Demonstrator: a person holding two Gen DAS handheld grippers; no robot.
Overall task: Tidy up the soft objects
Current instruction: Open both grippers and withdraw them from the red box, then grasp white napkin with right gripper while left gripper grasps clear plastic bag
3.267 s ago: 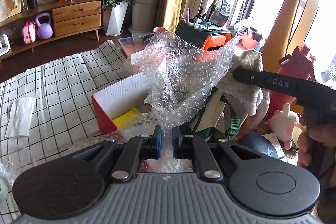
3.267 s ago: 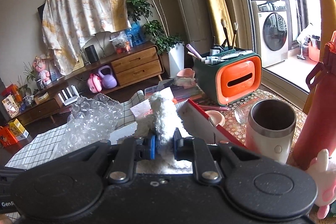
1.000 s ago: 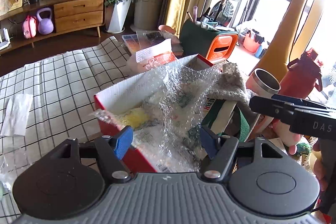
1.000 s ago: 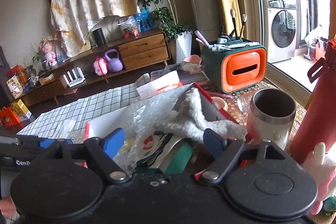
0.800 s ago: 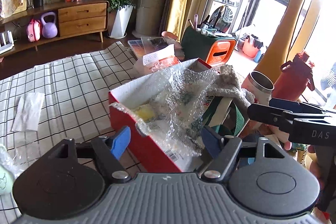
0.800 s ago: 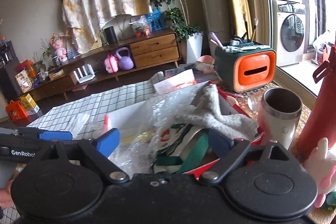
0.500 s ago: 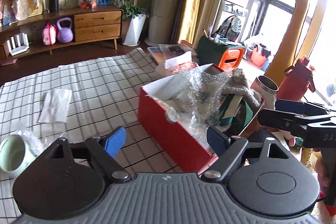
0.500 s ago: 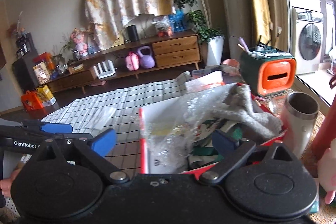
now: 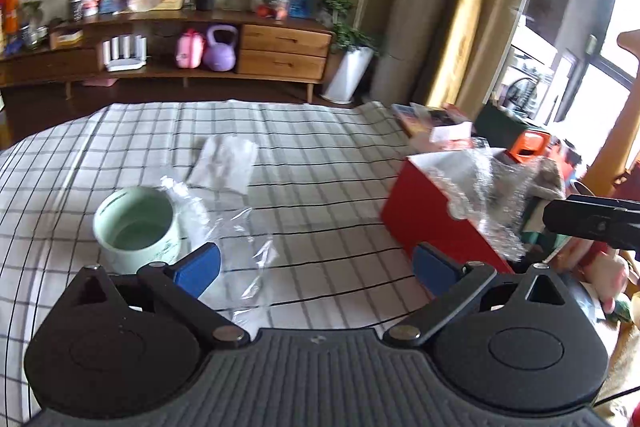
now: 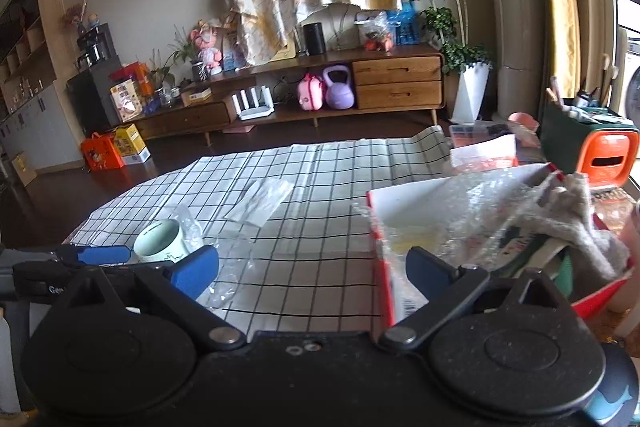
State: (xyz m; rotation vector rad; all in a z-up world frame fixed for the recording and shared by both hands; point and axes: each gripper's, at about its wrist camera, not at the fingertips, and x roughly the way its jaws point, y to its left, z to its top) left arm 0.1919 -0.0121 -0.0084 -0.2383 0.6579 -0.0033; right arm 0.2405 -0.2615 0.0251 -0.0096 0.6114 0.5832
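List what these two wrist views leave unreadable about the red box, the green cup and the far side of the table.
- Red box contents: right wrist view, bubble wrap and a grey cloth cover what lies beneath.
- Same box, left wrist view: motion blur smears the wrap and cloth.
- Green cup: its printed marking is too small to read; clear plastic film hides the cloth behind it.
- Table's right side: cut off by the frame edge and the right gripper.

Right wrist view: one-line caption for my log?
Open right gripper above checked cloth, red box stuffed with bubble wrap and towel.
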